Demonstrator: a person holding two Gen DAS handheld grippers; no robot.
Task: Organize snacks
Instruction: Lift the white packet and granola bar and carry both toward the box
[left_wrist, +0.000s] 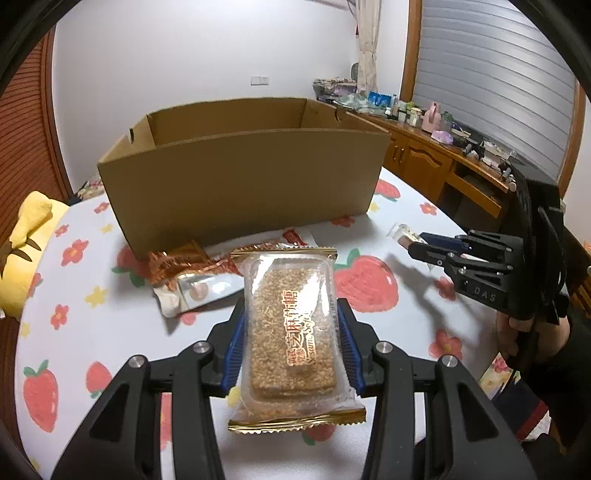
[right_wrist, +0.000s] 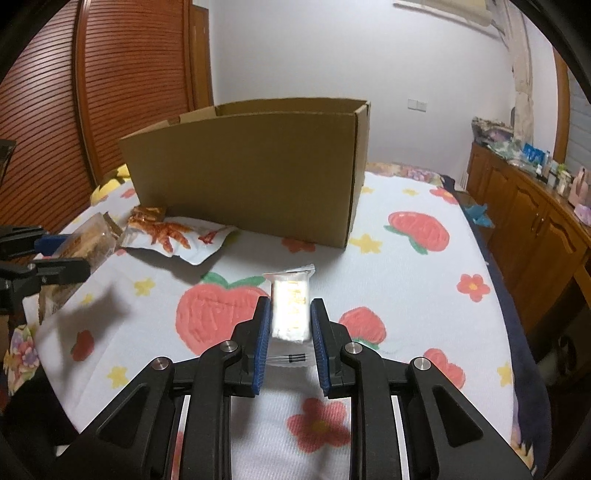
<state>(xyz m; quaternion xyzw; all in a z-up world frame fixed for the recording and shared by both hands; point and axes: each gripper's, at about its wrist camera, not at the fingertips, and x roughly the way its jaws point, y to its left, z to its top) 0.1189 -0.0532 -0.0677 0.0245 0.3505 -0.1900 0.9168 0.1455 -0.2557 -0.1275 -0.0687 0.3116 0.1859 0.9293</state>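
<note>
My left gripper is shut on a clear-wrapped sesame bar with gold ends, held above the table. My right gripper is shut on a small white wrapped snack, also lifted; in the left wrist view it is at the right with the snack's end sticking out. An open cardboard box stands behind; it also shows in the right wrist view. An orange-printed chicken-feet packet and another packet lie in front of the box.
The table has a strawberry and flower cloth. A yellow plush toy lies at the table's left edge. A wooden sideboard with clutter stands along the right wall. A wooden slatted door is at the left.
</note>
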